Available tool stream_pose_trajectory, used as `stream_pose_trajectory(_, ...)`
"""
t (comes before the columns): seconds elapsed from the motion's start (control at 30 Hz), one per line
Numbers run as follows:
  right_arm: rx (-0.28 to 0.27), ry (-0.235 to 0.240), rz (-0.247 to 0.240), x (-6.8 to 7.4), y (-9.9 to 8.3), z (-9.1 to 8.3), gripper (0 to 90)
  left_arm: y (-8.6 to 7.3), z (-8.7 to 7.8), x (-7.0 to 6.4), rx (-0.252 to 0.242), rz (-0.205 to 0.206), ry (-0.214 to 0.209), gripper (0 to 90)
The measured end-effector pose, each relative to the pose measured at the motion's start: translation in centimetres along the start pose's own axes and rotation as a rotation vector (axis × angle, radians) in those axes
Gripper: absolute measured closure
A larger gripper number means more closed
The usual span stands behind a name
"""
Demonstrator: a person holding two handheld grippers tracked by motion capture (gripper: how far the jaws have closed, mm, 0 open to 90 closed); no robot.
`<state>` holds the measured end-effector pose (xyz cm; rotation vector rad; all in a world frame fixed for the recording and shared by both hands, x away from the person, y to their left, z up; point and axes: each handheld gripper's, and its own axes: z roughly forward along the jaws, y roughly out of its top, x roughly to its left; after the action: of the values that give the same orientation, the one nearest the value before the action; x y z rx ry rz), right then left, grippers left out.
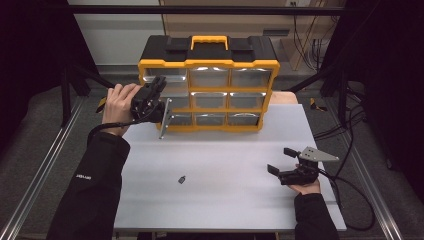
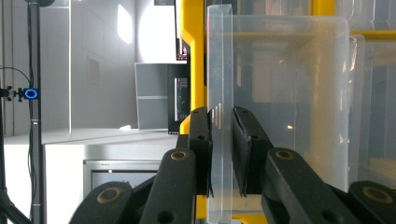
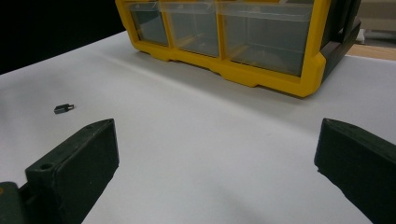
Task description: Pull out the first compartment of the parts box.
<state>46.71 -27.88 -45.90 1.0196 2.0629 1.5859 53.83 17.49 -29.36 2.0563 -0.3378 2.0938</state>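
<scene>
Left claw (image 1: 159, 86): clamped on front lip of clear drawer (image 1: 166, 119), far-left of table (image 1: 225, 160) | drawer pulled partway from organizer (image 1: 209, 90), sliding axis toward near edge | right claw (image 1: 280, 161): jaws apart, idle near right edge | small black part (image 1: 182, 179): mid-table, nearer right claw.

Counts on the white surface (image 1: 225, 200)
One yellow-and-black organizer (image 1: 208, 82), nine clear drawers, one small dark part (image 1: 182, 179), two claws.

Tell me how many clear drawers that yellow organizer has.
9, in three rows of three in the organizer: eight closed; the ninth, the drawer in the left column, is pulled out, its front pinched by the left gripper. The hand partly hides that column.
</scene>
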Motion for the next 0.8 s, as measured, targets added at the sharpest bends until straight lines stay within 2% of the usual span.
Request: stream_pose_trajectory(0.8,-0.002,0.001,0.002,0.02,0.01,-0.01,0.3,0.06,-0.94,-0.07,-0.008,0.002,0.003,78.6)
